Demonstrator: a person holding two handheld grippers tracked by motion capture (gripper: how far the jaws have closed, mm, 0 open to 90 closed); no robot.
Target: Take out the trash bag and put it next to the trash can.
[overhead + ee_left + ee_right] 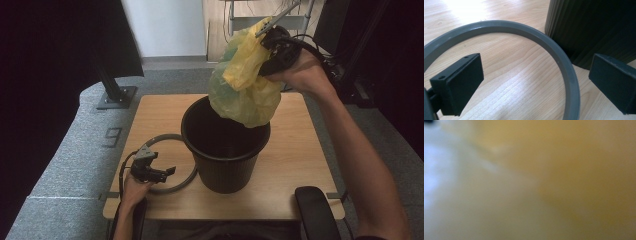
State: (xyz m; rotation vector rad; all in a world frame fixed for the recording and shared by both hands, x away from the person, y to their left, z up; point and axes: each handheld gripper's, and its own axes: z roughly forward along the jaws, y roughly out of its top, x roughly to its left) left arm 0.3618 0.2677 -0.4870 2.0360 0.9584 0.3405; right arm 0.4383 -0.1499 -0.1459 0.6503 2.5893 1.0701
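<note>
1. A person sits at a wooden table [290,150] with a gripper in each hand. A black ribbed bin [226,150] stands at the middle of the table.
2. The right gripper [267,37] is raised above the far right rim of the bin and is clenched on a yellow plastic bag [245,85]. The bag hangs bunched from the jaws, and its bottom dips just inside the bin's far rim.
3. The left gripper [167,172] is low over the near left part of the table, just left of the bin. Its jaws are released, wide apart, with nothing between the pads.
4. A grey ring [170,145] lies flat on the table to the left of the bin, its right side against the bin's base. In the left gripper view the ring [529,32] curves between the two jaws, and the ribbed bin wall [594,27] rises at upper right.
5. Writing: a large number "9" [113,136] is marked on the grey floor to the left of the table. No brand or label can be read on the bin, bag or ring.
6. Hard to make out: the right gripper view is a blur of yellow bag [574,180] pressed close to the lens. The bag covers the right jaws' tips in the high view. The bin's inside is too dark to see. The room's left and right edges are in deep shadow.
</note>
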